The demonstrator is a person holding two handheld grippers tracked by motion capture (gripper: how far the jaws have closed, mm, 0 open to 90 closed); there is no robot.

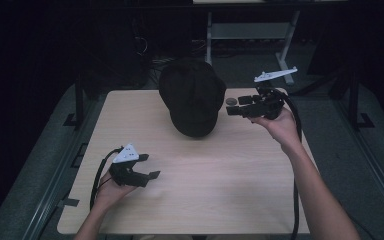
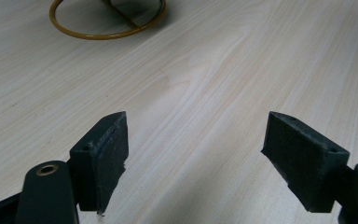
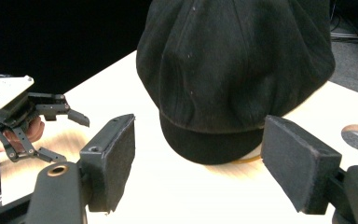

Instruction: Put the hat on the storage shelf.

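Note:
A black soft cap (image 1: 192,97) with a short brim sits at the far middle of the light wooden table (image 1: 205,200). My right gripper (image 1: 236,105) hovers just right of the cap and points left at it, open, with nothing between its jaws. In the right gripper view the cap (image 3: 233,70) rises just beyond the open gripper (image 3: 198,140), and a thin gold rim (image 3: 251,159) peeks out under the brim. My left gripper (image 1: 150,166) rests low near the front left of the table, open and empty. In its own view the gripper (image 2: 196,140) faces bare wood.
A gold wire ring (image 2: 107,18) lies on the table ahead of the left gripper. A round grommet (image 1: 230,101) is set in the tabletop beside the cap, under the right gripper. A metal table frame (image 1: 250,30) stands beyond the far edge in the dark.

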